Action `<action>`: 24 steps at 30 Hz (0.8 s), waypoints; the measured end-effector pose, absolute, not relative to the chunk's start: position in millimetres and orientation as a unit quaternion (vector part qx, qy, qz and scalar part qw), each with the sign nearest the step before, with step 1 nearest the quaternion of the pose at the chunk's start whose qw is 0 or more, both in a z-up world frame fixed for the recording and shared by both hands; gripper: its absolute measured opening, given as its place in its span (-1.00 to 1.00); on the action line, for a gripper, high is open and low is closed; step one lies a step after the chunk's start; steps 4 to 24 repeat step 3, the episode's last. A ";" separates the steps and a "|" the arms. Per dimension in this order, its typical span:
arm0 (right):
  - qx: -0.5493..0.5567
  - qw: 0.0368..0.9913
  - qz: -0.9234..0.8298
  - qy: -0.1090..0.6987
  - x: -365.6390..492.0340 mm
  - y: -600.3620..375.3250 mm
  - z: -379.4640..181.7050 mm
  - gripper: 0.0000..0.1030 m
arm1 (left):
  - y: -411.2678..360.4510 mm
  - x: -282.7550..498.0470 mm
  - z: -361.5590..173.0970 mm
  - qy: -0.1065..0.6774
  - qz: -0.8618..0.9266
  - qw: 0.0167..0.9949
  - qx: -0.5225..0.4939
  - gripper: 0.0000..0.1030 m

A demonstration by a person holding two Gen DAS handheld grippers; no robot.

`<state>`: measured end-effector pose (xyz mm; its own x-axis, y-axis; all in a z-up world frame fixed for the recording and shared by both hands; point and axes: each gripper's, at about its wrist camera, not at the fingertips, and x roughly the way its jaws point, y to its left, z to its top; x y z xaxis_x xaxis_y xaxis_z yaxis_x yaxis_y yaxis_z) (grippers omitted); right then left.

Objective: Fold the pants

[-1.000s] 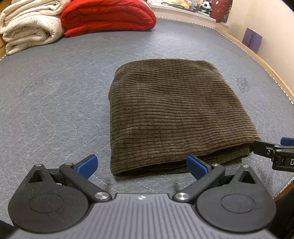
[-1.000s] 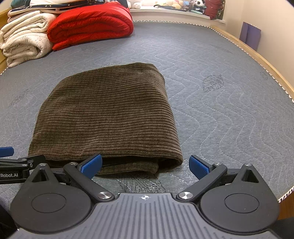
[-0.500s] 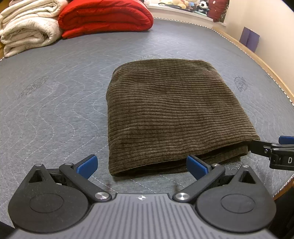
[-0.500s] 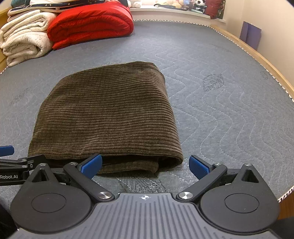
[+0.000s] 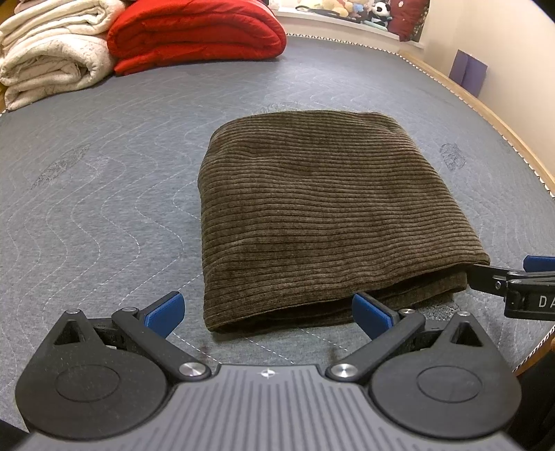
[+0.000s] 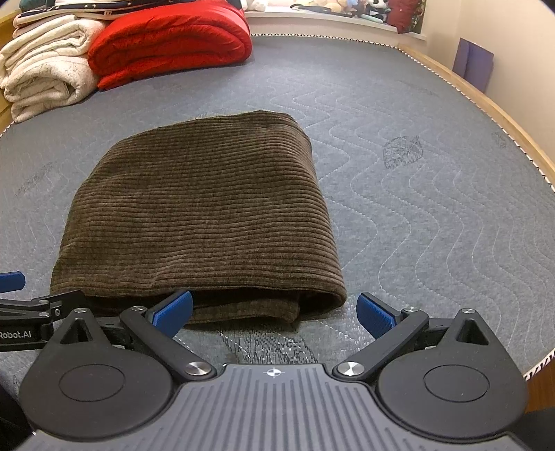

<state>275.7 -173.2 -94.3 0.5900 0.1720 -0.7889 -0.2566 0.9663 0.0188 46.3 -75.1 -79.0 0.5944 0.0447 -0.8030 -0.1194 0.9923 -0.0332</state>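
Change from a second ago: the pants (image 5: 322, 215) lie in the same folded bundle on the mattress (image 5: 104, 194); both tongs have kept their spread and their place at the near end, and only the left view has tilted a little, so the bundle sits slightly further right in it
Pants, position: brown corduroy, folded into a thick rectangular bundle, lying around the middle of the mattress width and toward its near edge, well apart from the bedding at the far left corner
Pants, direction: the long axis runs from the near edge toward the far edge; the ribs run across it, side to side; the open layered end faces the near edge, and the rounded end points to the far edge
Left tongs (image 5: 267, 308): blue tips wide apart, gripping nothing, just short of the bundle's near left corner, the right tip beside the cloth edge
Right tongs (image 6: 274, 310): blue tips wide apart, gripping nothing, at the bundle's near right corner; the left tip overlaps the layered edge, contact unclear
Far left corner: a red quilt (image 5: 197, 31) beside a folded cream blanket (image 5: 52, 59)
Right edge: a wooden bed frame (image 6: 485, 104) borders the mattress
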 end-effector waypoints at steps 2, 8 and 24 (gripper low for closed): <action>-0.048 0.890 0.120 0.437 276.3 -173.4 -94.2 0.95 | -74.1 46.5 -79.4 0.449 0.046 0.892 -0.041 1.00; -0.048 0.890 0.120 0.437 275.7 -173.3 -94.7 0.95 | -73.5 46.8 -79.4 0.449 0.047 0.891 -0.041 1.00; -0.048 0.890 0.120 0.437 275.7 -173.3 -94.7 0.95 | -73.5 46.8 -79.4 0.449 0.047 0.891 -0.041 1.00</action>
